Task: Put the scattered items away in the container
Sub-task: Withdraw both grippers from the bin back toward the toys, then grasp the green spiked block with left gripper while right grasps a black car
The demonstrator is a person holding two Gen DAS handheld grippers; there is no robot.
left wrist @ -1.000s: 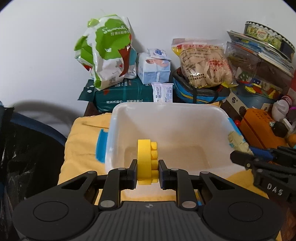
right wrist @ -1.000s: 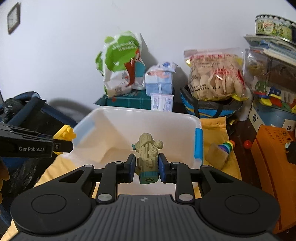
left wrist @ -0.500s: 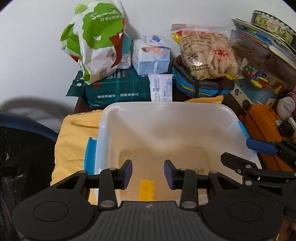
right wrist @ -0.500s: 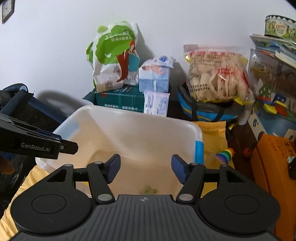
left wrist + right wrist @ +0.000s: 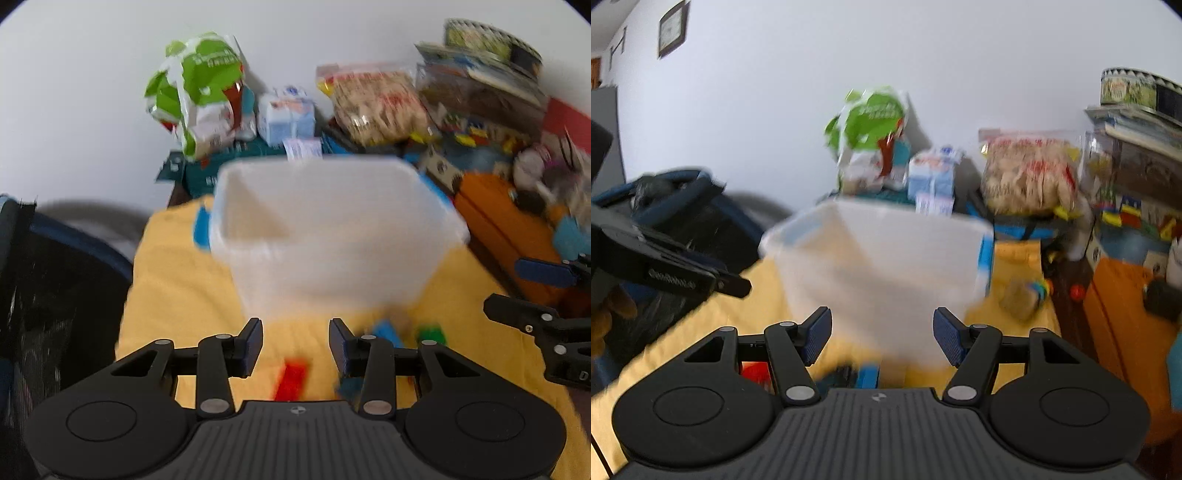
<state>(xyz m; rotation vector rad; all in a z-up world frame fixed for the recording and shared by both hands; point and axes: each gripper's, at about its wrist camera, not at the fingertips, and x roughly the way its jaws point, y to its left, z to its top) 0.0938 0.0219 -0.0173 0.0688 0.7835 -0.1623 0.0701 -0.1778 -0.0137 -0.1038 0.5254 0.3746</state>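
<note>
Both grippers empty in front of the white bin

The translucent plastic bin (image 5: pixel 332 236), boxy with blue side handles, stands on a yellow cloth (image 5: pixel 177 295); blur hides what lies inside it. The left gripper (image 5: pixel 295 345) and right gripper (image 5: pixel 882 334) each hold their 2 ribbed blue pads apart with nothing between. Loose pieces lie on the cloth just before the bin: a red block (image 5: pixel 291 376), a blue block (image 5: pixel 386 330), a green piece (image 5: pixel 430 332).

All print is too blurred to read in either view
</note>
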